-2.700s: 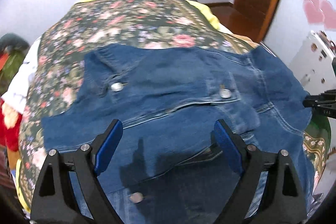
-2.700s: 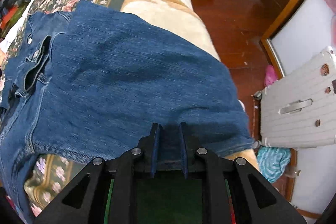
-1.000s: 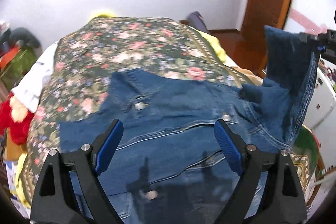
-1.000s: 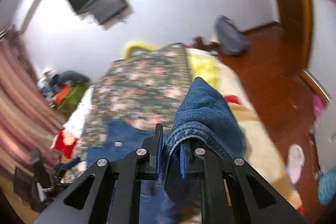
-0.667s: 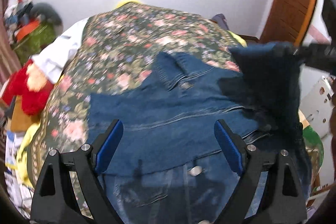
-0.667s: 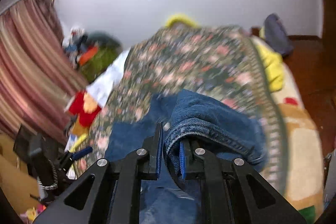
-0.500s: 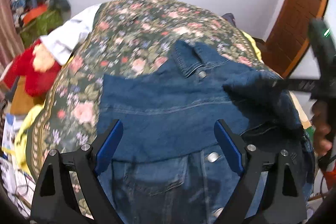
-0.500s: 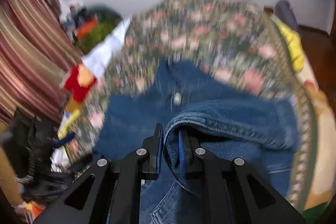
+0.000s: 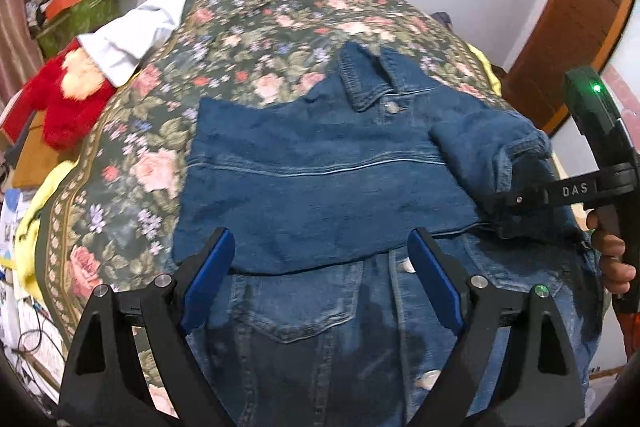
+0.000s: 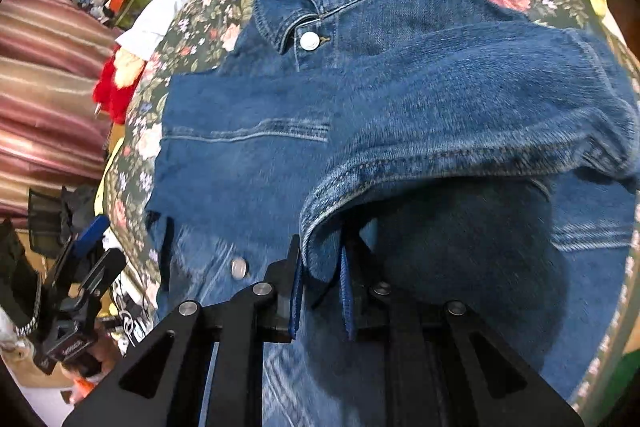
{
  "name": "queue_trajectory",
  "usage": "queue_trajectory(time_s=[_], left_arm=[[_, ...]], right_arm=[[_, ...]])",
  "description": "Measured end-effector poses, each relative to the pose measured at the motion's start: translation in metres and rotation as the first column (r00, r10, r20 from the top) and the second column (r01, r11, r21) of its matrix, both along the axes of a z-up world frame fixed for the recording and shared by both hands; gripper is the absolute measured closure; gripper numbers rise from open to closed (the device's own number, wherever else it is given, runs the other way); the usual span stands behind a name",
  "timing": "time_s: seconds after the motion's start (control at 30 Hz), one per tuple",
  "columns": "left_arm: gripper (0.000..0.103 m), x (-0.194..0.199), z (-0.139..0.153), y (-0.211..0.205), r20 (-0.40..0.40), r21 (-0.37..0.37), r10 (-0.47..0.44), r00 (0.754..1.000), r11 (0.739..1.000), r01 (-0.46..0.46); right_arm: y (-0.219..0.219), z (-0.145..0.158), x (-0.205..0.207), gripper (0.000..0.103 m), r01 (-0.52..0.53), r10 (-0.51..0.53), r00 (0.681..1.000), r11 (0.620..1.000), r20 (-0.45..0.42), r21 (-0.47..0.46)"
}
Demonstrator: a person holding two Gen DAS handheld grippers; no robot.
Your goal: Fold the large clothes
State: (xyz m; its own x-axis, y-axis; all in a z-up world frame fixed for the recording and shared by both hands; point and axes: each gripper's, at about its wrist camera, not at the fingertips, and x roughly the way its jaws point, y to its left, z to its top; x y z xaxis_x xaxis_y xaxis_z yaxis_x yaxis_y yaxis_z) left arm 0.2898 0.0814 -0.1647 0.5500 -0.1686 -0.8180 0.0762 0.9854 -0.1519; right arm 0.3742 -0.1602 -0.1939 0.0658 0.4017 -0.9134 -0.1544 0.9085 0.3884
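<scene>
While the left gripper [image 9: 320,279] gapes, the right gripper [image 10: 320,291] pinches the denim jacket's [image 9: 320,187] sleeve [image 10: 460,115]

We see a mid-blue denim jacket [image 9: 320,187] with paler blue stitching and silver-coloured metal snap buttons [image 10: 309,40]. Under it lies a dark green bedspread [image 9: 256,23] patterned with pink roses and small lilac flowers, edged by a tan border band. Our black plastic left gripper [image 9: 320,279] carries bright blue pads [image 9: 208,275]. A red plush toy [image 9: 68,103] has a yellowish face.
</scene>
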Motion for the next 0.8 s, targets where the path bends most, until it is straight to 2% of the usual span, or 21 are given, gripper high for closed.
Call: queue_trajectory(time_s=[0.2, 0.3, 0.43, 0.53, 0.6, 0.67, 0.8], left_arm=[[0.014, 0.007, 0.014, -0.036, 0.025, 0.023, -0.079, 0.997, 0.997, 0.078], [0.014, 0.014, 0.025, -0.059, 0.044, 0.048, -0.127, 0.991, 0.991, 0.125], [0.014, 0.026, 0.038, -0.093, 0.065, 0.088, -0.195, 0.979, 0.978, 0.189], [0.014, 0.037, 0.045, -0.124, 0.078, 0.117, -0.258, 0.963, 0.962, 0.248], [0.014, 0.045, 0.047, -0.145, 0.079, 0.140, -0.297, 0.952, 0.948, 0.285], [0.014, 0.054, 0.045, -0.169, 0.070, 0.161, -0.343, 0.937, 0.931, 0.328], [0.014, 0.077, 0.028, -0.217, 0.008, 0.174, -0.428, 0.904, 0.891, 0.420]], right_arm=[[-0.020, 0.028, -0.023, 0.091, -0.060, 0.061, 0.996, 0.998, 0.061, -0.005], [-0.041, 0.053, -0.036, 0.091, -0.057, 0.061, 0.988, 0.998, 0.141, -0.030], [-0.081, 0.086, -0.044, 0.091, 0.008, 0.007, 0.966, 0.998, 0.260, -0.056], [-0.113, 0.097, -0.043, 0.091, 0.086, -0.045, 0.942, 0.990, 0.332, -0.110], [-0.135, 0.096, -0.041, 0.091, 0.136, -0.067, 0.930, 0.976, 0.362, -0.170], [-0.149, 0.083, -0.037, 0.091, 0.161, -0.080, 0.932, 0.966, 0.353, -0.204], [-0.167, 0.032, -0.027, 0.091, 0.154, -0.100, 0.966, 0.962, 0.237, -0.225]])
